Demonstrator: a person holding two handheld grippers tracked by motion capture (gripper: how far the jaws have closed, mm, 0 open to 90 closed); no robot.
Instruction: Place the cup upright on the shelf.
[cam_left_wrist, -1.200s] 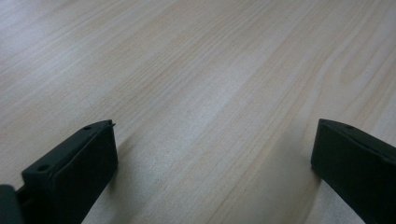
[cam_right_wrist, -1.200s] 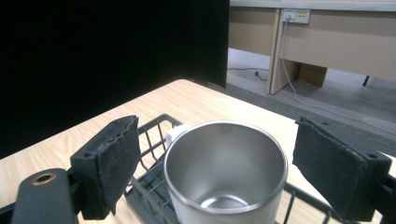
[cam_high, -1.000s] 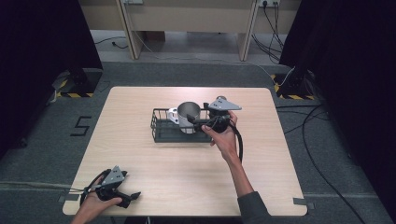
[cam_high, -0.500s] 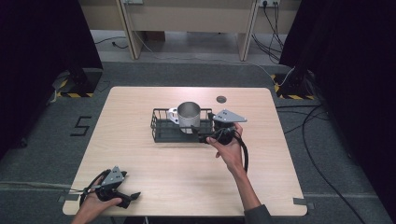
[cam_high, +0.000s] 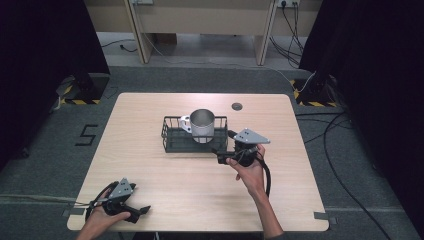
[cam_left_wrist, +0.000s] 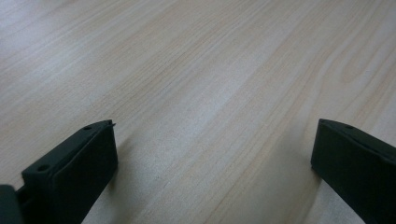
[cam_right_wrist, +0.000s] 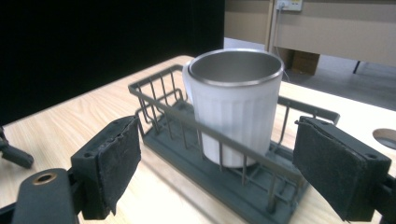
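Nearest the person, the left hand-held gripper rests wide open on the counter, well away from the action. Farther out, the right hand-held gripper gapes wide; the mug stands upright straight ahead of it, inside the wire basket.

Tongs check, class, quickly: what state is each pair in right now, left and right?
Left tongs: open, holding nothing, low over the table.
Right tongs: open, holding nothing, just short of the basket with the mug in it.
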